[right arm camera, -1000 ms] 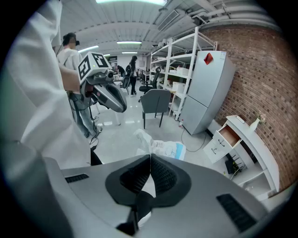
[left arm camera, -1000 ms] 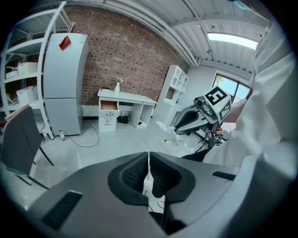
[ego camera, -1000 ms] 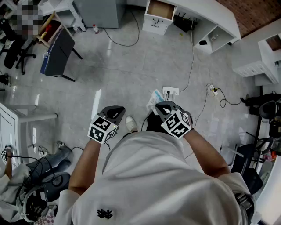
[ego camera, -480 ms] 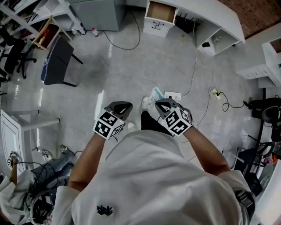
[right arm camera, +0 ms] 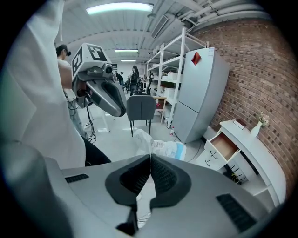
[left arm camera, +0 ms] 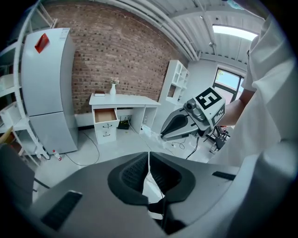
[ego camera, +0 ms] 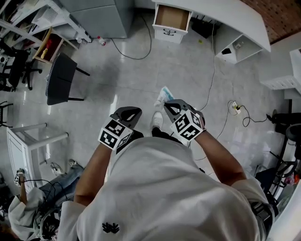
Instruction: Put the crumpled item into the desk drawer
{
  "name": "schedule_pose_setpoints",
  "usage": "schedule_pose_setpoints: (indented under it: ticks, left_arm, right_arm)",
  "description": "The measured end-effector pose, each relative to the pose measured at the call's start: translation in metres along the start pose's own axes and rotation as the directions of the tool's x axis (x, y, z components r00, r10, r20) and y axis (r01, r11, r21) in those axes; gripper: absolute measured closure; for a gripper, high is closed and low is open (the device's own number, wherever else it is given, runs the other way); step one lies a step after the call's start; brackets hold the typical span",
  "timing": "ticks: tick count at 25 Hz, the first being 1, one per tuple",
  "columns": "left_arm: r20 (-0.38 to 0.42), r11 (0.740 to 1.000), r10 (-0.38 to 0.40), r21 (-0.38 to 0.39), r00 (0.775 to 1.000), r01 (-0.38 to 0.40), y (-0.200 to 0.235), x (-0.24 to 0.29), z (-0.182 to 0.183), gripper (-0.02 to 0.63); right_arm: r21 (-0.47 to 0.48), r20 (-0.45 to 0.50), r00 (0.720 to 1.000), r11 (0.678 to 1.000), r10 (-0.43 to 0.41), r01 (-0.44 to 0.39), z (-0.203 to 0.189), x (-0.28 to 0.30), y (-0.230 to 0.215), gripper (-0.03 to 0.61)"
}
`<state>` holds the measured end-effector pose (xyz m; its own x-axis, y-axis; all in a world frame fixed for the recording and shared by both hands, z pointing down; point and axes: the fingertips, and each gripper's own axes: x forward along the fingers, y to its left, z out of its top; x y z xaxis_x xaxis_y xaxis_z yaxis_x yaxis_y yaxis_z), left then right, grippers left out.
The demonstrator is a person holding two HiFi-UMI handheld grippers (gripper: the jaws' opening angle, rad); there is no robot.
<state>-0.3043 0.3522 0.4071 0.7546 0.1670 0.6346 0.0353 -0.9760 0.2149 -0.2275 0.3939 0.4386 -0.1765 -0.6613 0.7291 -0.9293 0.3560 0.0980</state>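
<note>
The crumpled item [ego camera: 164, 95], a white and blue plastic wrapper, sticks out past the tips of my right gripper [ego camera: 167, 106], which is shut on it above the floor. In the right gripper view the crumpled item [right arm camera: 160, 146] bulges just beyond the closed right gripper [right arm camera: 150, 157]. Beside it at the same height, my left gripper [ego camera: 130, 113] is shut with nothing in it. The desk drawer [ego camera: 172, 16] stands pulled open and looks empty, under the white desk [ego camera: 225, 14] at the far end of the floor. Both gripper views show the drawer [left arm camera: 104, 115] [right arm camera: 224, 145] ahead.
A tall grey cabinet [ego camera: 101, 14] stands left of the desk. A black chair [ego camera: 61, 80] is on the left. Cables [ego camera: 212, 70] and a power strip [ego camera: 233, 107] lie on the floor at right. A white frame [ego camera: 28, 141] stands at left.
The person has stepped forward towards the desk, both grippers carried along. The right gripper still holds the crumpled item, and the power strip has slid to the right in the view.
</note>
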Motion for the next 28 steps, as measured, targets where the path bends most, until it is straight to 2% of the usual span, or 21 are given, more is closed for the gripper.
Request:
schedule_pose_setpoints:
  ticks: [3, 7, 12, 20, 24, 28]
  left_arm:
    - [-0.009, 1.0, -0.02, 0.005, 1.0, 0.02, 0.021, 0.027, 0.024, 0.584]
    - [-0.024, 0.998, -0.055, 0.021, 0.998, 0.055, 0.027, 0.051, 0.044, 0.584]
    - [-0.043, 0.995, -0.089, 0.037, 0.995, 0.091, 0.055, 0.072, 0.071, 0.584]
    - [-0.038, 0.98, -0.18, 0.078, 0.983, 0.182, 0.136, 0.117, 0.127, 0.584]
    - [-0.032, 0.968, -0.217, 0.117, 0.976, 0.22, 0.187, 0.13, 0.166, 0.584]
    - [-0.034, 0.961, -0.238, 0.137, 0.971, 0.24, 0.246, 0.132, 0.188, 0.584]
  right_arm:
    - [0.03, 0.004, 1.0, 0.999, -0.012, 0.012, 0.0, 0.014, -0.041, 0.549]
    - [0.067, 0.001, 1.0, 0.998, -0.017, 0.016, -0.011, 0.019, -0.069, 0.549]
    - [0.114, -0.008, 0.999, 0.992, -0.047, 0.048, -0.009, 0.028, -0.109, 0.549]
    - [0.149, -0.065, 0.989, 0.978, -0.136, 0.144, 0.012, 0.059, -0.19, 0.549]
    - [0.146, -0.099, 0.981, 0.972, -0.169, 0.182, 0.035, 0.083, -0.239, 0.549]
    - [0.143, -0.125, 0.973, 0.967, -0.193, 0.21, 0.064, 0.117, -0.282, 0.549]
